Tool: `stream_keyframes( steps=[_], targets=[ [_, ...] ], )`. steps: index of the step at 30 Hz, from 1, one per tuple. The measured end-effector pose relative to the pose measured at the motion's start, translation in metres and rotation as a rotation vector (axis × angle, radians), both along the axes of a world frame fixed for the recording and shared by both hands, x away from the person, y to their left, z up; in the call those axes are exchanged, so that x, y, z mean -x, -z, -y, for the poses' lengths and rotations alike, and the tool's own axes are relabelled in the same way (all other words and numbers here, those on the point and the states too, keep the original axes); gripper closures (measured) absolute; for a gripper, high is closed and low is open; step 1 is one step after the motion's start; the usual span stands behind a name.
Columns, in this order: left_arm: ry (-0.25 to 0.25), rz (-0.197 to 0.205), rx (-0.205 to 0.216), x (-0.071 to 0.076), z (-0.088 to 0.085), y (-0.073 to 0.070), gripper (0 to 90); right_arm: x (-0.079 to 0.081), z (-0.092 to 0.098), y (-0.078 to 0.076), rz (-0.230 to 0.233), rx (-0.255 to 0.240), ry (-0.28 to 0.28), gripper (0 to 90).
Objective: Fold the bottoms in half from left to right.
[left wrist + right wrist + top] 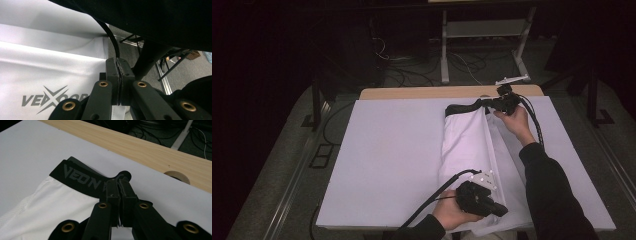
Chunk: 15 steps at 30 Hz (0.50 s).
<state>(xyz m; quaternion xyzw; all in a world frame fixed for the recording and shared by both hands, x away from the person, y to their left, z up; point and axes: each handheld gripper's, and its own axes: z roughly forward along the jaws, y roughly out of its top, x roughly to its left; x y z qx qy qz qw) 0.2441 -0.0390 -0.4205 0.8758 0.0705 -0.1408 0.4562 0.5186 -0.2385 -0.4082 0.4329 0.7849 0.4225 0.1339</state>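
**A:** What lies on the table?

**B:** A pair of white shorts (472,150) with a black waistband (464,107), stretched lengthwise across the right half of a white table cover (387,160). The waistband points to the far edge, where a strip of bare wooden table (422,93) shows. The near hem hangs at the person's edge.

**A:** Where are the two grippers?

**B:** The right gripper (498,103) sits at the far end, by the waistband's right corner. Its own view shows the jaws pressed together on the waistband (82,178) — grey letters run along the black band. The left gripper (497,209) is at the near end, over the hem.

**A:** And the left jaws?

**B:** Closed too — in the left gripper view they meet with white cloth (50,72) running up to them, pinching the hem. A grey printed logo (53,98) shows on the fabric beside them.

**A:** Anything else?

**B:** A dark sleeve (552,195) crosses the shorts' right side, and cables (412,65) lie on the floor beyond the table.
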Motion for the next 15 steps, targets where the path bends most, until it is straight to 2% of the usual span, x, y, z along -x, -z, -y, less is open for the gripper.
stream_keyframes(
  steps=[6, 11, 15],
  targets=[
    [0.002, -0.013, 0.003, -0.002, 0.012, 0.005, 87.4, -0.001, 0.005, 0.003, -0.007, 0.008, -0.008, 86.5],
    [0.003, -0.014, -0.014, -0.001, 0.026, 0.009, 87.3, -0.002, 0.009, 0.005, -0.013, 0.014, -0.020, 86.5],
    [-0.003, -0.036, -0.025, -0.002, 0.039, 0.012, 87.2, -0.001, 0.013, 0.005, -0.018, 0.025, -0.030, 86.5]
  ],
)
